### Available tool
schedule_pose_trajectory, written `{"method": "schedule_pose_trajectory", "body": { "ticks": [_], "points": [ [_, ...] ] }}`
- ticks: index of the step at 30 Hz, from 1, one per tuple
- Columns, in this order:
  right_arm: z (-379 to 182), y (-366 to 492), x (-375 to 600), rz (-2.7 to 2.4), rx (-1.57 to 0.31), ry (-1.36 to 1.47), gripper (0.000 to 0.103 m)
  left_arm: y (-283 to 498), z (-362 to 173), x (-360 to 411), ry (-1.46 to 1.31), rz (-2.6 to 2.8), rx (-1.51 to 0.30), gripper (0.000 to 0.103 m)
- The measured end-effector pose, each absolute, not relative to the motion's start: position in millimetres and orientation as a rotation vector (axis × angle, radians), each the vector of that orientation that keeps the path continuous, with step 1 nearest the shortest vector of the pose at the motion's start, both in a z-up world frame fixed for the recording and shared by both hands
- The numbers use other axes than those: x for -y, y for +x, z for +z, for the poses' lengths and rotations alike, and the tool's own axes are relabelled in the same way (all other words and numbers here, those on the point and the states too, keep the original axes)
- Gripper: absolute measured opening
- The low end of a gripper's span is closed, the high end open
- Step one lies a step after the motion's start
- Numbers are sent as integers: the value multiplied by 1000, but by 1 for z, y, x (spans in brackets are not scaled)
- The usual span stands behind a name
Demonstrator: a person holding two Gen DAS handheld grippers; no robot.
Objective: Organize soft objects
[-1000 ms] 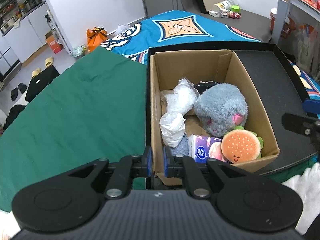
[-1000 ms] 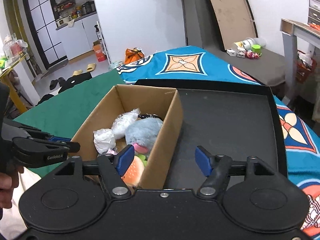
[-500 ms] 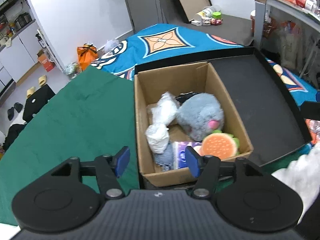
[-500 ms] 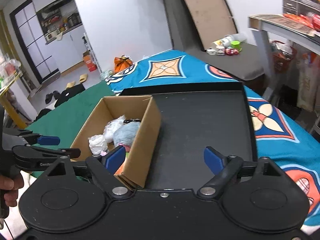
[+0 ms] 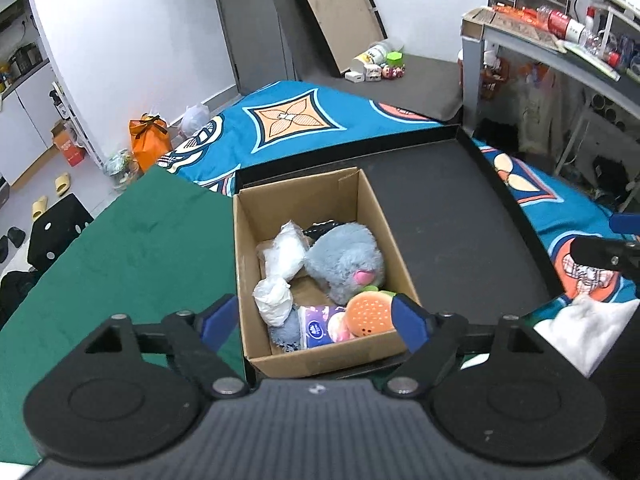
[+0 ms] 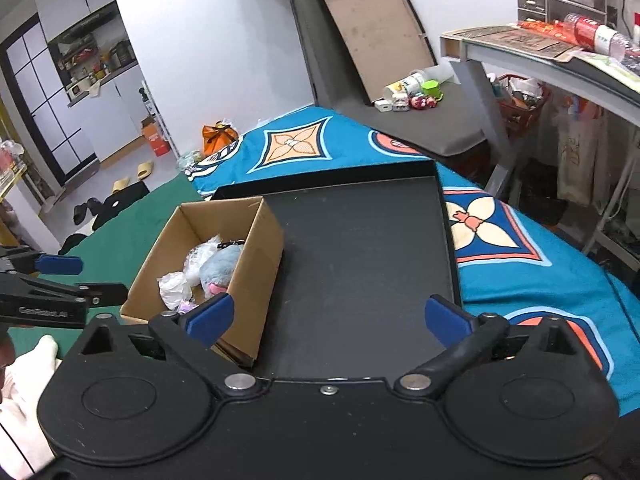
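Left claw (image 5: 312,322) spread, empty | right claw (image 6: 326,316) spread, empty | risk: we snag the cardboard box (image 5: 308,354) wall reaching for the burger plush (image 5: 370,314), tipping it

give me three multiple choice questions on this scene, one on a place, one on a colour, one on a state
1. Where is the burger toy?
A. on the green cloth
B. in the box, near corner
C. on the black tray

2. What colour is the big plush?
A. grey-blue
B. red
C. yellow

3. How are the left tongs?
A. shut on the plush
B. shut on nothing
C. open, holding nothing

Answers: 1 B, it lies inside the box against the near wall. 2 A, its fur is grey-blue with a pink patch. 3 C, the blue fingers stand wide apart with nothing between them.
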State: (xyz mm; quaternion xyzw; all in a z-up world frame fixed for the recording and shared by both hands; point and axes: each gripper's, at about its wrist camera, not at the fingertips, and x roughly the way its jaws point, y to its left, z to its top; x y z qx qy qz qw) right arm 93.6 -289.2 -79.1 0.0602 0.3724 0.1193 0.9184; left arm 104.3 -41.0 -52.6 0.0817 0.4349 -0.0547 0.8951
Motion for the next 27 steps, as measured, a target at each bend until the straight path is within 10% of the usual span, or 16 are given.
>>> {"method": "schedule_pose_trajectory", "body": {
  "ticks": [27],
  "points": [
    [-33, 46, 305, 242, -698, 157, 103, 42, 11, 25, 106, -88, -762, 99]
  ]
}}
